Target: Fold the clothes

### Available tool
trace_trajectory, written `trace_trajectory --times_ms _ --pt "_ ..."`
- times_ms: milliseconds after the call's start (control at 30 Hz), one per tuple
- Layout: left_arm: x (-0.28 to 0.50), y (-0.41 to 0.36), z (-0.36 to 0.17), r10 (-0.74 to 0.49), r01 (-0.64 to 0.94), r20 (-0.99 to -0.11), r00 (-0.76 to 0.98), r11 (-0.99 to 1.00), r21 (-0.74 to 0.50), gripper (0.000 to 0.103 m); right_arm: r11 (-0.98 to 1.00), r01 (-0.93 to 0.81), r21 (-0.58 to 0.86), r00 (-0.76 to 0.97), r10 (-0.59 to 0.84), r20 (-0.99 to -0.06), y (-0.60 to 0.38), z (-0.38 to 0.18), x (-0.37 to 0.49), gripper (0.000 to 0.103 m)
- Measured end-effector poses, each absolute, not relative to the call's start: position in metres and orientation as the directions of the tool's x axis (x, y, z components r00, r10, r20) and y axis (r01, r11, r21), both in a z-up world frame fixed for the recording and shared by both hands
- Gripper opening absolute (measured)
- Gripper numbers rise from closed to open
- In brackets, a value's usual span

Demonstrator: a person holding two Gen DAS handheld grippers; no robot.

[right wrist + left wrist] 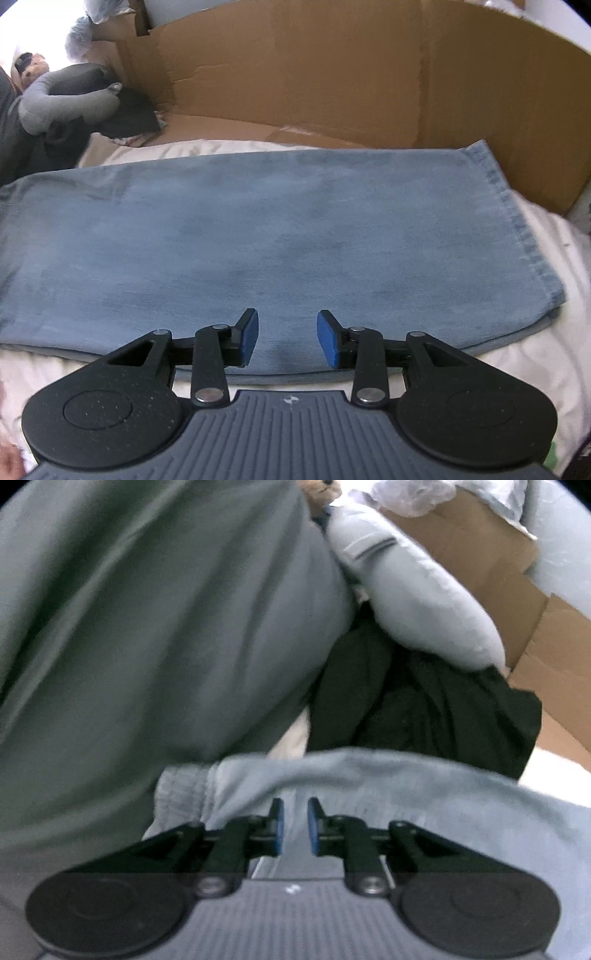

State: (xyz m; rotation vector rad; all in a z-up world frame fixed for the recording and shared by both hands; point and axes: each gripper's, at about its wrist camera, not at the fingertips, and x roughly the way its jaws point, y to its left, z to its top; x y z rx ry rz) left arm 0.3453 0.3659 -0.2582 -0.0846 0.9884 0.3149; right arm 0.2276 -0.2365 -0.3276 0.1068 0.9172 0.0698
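Light blue jeans [258,236] lie flat and folded lengthwise on a white sheet [535,354], with the stitched leg hem at the right. My right gripper [288,341] hovers open over the near edge of the jeans, nothing between its blue pads. In the left wrist view the same pale denim [388,786] runs across just beyond my left gripper [295,821]. Its pads stand a narrow gap apart, and only fabric lying behind shows through the gap. A gathered, ribbed edge of cloth [181,786] sits left of the left fingers. The view is blurred.
A large grey-green cloth [147,627] fills the left of the left wrist view. A black garment [424,709], a grey neck pillow [417,602] and a stuffed toy [33,68] lie beyond. Opened cardboard boxes [332,74] wall off the far side.
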Motion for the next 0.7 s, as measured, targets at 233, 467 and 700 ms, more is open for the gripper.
trace_trajectory --times_ms 233,467,700 --pt "0.301 0.374 -0.285 0.278 -0.312 -0.847 0.453 0.940 0.142 0.016 0.993 0.002 0.116 0.599 0.092 -0.795 -0.241 -0.332 0.226 0.044" --pt "0.309 0.398 -0.329 0.344 -0.384 -0.853 0.393 0.904 0.188 0.015 0.992 -0.015 0.124 0.570 0.110 -0.814 -0.237 -0.338 0.228 0.056" --pt "0.333 0.396 -0.332 0.396 -0.404 -0.842 0.366 0.883 0.240 0.015 0.992 -0.022 0.123 0.555 0.115 -0.824 -0.232 -0.340 0.224 0.064"
